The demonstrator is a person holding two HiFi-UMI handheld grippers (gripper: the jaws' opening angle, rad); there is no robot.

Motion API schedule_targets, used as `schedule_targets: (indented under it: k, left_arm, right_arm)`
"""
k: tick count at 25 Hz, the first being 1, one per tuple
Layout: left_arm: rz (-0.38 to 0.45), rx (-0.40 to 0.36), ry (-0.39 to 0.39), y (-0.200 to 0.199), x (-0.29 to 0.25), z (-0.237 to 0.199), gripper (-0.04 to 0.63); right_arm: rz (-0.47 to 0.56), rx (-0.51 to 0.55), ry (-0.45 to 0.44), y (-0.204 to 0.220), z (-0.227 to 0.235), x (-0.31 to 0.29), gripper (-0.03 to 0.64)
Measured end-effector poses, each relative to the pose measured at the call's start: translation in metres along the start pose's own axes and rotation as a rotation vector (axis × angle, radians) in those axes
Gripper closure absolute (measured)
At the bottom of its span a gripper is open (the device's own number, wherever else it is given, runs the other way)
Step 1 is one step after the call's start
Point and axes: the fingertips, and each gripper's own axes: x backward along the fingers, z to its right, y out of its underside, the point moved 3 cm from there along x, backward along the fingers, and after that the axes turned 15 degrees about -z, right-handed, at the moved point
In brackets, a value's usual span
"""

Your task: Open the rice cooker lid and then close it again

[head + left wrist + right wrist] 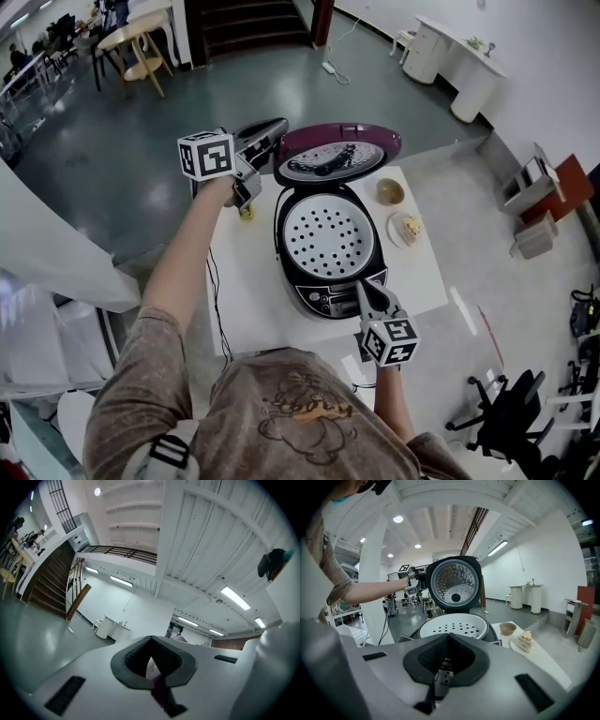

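Note:
The rice cooker (323,292) stands on a white table (251,281) with its purple lid (337,155) raised upright. A white perforated tray (328,234) fills the pot. My left gripper (277,129) is shut, its tips at the lid's left edge. In the left gripper view, the left gripper (152,660) has its jaws closed, and only a sliver of purple lid (158,688) shows past them. My right gripper (364,289) rests shut at the cooker's front panel. In the right gripper view, the right gripper (446,660) points at the tray (452,626) and the lid's inner face (454,583).
A small brown bowl (390,191) and a plate with a cake slice (407,228) sit on the table right of the cooker. A small yellow object (246,212) stands at its left. A black cable (217,300) hangs off the table's left edge. An office chair (511,412) stands at the lower right.

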Motion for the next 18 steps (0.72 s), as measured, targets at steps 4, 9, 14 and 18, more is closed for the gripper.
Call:
schedule_targets:
  k: [4, 9, 14, 18]
  left_arm:
    - [-0.003, 0.047, 0.0, 0.001, -0.003, -0.014, 0.578]
    - [0.04, 0.091, -0.021, 0.001, 0.001, -0.031, 0.578]
    - [0.057, 0.096, -0.012, 0.001, 0.002, -0.035, 0.578]
    - [0.055, 0.042, -0.045, -0.001, 0.005, -0.034, 0.578]
  right_arm:
    - [0.001, 0.0, 0.003, -0.001, -0.001, 0.001, 0.615]
    - [0.005, 0.009, 0.009, 0.001, 0.0, -0.001, 0.615]
    - [0.005, 0.005, 0.007, 0.002, 0.0, -0.001, 0.615]
    - [0.005, 0.007, 0.007, 0.002, 0.001, -0.001, 0.615]
